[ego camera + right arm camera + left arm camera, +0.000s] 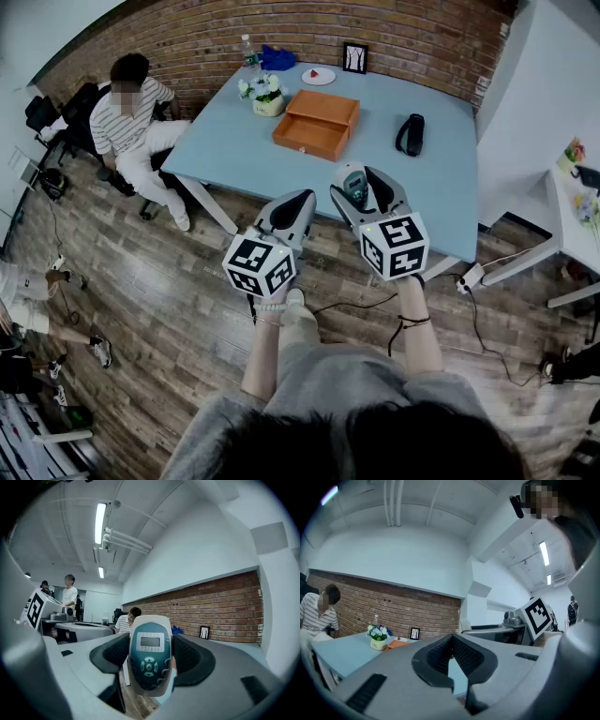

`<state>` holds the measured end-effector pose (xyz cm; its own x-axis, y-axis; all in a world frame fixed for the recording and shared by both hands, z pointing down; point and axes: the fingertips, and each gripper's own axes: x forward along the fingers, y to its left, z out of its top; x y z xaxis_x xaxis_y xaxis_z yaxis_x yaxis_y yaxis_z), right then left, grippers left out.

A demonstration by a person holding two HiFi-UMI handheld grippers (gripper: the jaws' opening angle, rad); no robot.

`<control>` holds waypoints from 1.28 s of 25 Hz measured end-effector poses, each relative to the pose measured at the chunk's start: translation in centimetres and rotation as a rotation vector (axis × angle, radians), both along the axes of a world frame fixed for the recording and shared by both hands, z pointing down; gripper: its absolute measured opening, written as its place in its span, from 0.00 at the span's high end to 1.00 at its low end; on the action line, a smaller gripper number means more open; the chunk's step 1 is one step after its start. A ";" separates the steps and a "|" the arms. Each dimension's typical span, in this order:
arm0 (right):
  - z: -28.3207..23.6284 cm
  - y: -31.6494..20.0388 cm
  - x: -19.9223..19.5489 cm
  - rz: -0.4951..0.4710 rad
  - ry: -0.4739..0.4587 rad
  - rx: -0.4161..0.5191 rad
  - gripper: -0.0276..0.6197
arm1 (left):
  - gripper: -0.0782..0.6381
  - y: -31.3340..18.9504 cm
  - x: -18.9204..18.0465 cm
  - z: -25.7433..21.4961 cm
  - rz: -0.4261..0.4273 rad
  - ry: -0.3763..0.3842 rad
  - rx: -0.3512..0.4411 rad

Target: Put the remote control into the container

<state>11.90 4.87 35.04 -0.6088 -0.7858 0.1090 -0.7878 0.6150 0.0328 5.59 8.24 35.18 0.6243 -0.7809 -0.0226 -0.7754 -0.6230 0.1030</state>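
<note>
In the right gripper view a white and teal remote control (pixel 150 660) with a small screen stands upright between the pads of my right gripper (pixel 151 640), which is shut on it. From the head view, the remote control (pixel 354 185) and right gripper (pixel 362 186) hang in the air just before the near edge of the light blue table (pixel 234 141). My left gripper (pixel 302 201) is beside it, shut with nothing in it; its tips meet in the left gripper view (pixel 451 637). The container, an orange wooden box (pixel 317 124), sits open-topped at mid-table, well beyond both grippers.
On the table are a black pouch (pixel 411 134) at the right, a flower pot (pixel 265 97), a white plate (pixel 318 76), a picture frame (pixel 354 58) and a bottle (pixel 248 52). A person (pixel 131 112) sits at the table's left end. Cables (pixel 487 337) lie on the wooden floor.
</note>
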 end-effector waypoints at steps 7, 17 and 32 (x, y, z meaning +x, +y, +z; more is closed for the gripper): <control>0.4 -0.3 0.1 -0.002 0.007 -0.005 0.51 | 0.89 -0.3 0.2 0.3 0.006 0.002 -0.007; 0.8 -2.0 -0.2 -0.018 -0.008 -0.031 0.51 | 0.89 -1.9 -0.1 1.2 -0.002 0.002 -0.029; 2.4 -13.5 -5.8 0.011 -0.007 -0.103 0.51 | 0.89 -13.9 -5.1 2.9 0.081 -0.008 -0.105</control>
